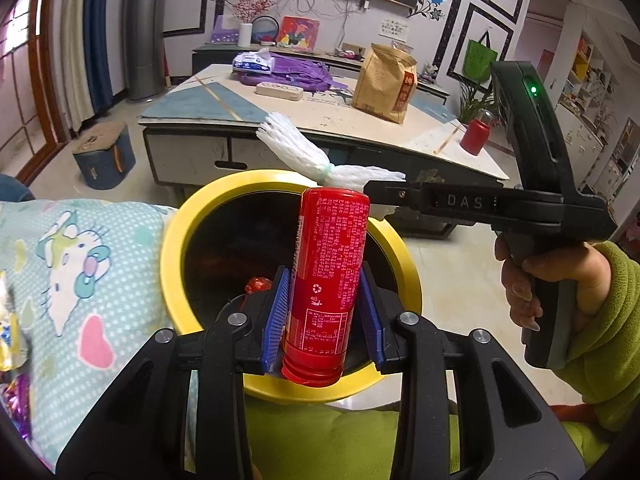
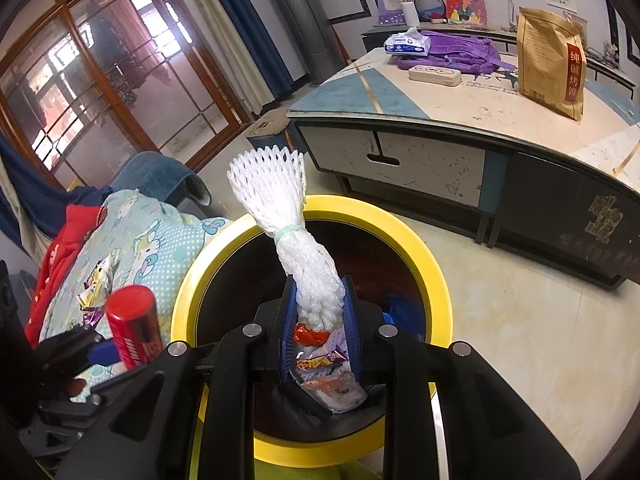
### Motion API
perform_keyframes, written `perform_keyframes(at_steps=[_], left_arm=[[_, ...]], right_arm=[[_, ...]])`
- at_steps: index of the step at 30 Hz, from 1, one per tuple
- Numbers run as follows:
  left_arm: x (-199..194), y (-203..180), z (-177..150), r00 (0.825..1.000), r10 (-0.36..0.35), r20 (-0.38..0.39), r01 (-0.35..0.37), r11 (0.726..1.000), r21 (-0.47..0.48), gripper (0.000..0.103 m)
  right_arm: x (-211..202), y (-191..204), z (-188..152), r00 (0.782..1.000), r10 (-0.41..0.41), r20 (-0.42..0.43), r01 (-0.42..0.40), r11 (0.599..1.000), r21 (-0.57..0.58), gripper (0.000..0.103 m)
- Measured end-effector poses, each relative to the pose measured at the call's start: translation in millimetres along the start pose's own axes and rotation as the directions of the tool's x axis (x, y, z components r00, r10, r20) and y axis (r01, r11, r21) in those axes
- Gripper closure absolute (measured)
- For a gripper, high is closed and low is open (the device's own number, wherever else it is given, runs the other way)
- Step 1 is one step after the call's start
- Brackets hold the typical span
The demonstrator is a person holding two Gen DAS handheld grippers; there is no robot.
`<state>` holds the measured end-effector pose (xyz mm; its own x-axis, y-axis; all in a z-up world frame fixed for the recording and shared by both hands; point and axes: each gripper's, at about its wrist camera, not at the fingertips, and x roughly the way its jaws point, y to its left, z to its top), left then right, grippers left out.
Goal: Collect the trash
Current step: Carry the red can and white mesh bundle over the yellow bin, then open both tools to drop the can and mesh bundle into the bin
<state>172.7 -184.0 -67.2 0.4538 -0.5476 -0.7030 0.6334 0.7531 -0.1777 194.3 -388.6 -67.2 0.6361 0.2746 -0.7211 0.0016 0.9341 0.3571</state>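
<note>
Living-room floor holds a yellow-rimmed bin [image 1: 176,240], set beside the bed for easy reach. Left claw [image 1: 324,316] pinches a red can [image 1: 330,280] upright over the bin's mouth, ready to drop. At its two o'clock, the right claw [image 2: 320,320] pinches a white foam net [image 2: 296,240] above wrappers [image 2: 320,360] already inside.

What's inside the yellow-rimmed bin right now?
Yellow-rimmed bin holds snack wrappers, something blue and a red scrap. The right gripper and foam net hide the rest of its bottom.
</note>
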Motion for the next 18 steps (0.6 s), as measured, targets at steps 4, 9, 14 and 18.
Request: perform_keyframes(at_steps=[4,9,14,18], left_arm=[[8.4,1.3,0.3,1.0,0.004,-0.003,-0.004,1.0,0.006,0.076],[7.5,5.0,-0.2,1.0,0.017,0.015,-0.017,1.0,-0.014,0.049],[-2.2,11.0,0.7,0.998,0.041,0.043,-0.039,0.999,-0.036,0.024],[-18.2,17.3,3.6,0.993,0.084,0.087,-0.078,0.995,-0.066,0.011]], right_arm=[[1.3,-6.2,1.5,1.0,0.007,-0.001,-0.007,1.0,0.026,0.075],[-1.1,-9.1,3.6,1.0,0.002,0.014,-0.002,0.999,0.04,0.067],[-5.7,-3.9,4.9,0.999,-0.006,0.039,0.005,1.0,0.026,0.063],[-14.7,7.0,5.8,0.996,-0.015,0.082,0.016,1.0,-0.006,0.049]])
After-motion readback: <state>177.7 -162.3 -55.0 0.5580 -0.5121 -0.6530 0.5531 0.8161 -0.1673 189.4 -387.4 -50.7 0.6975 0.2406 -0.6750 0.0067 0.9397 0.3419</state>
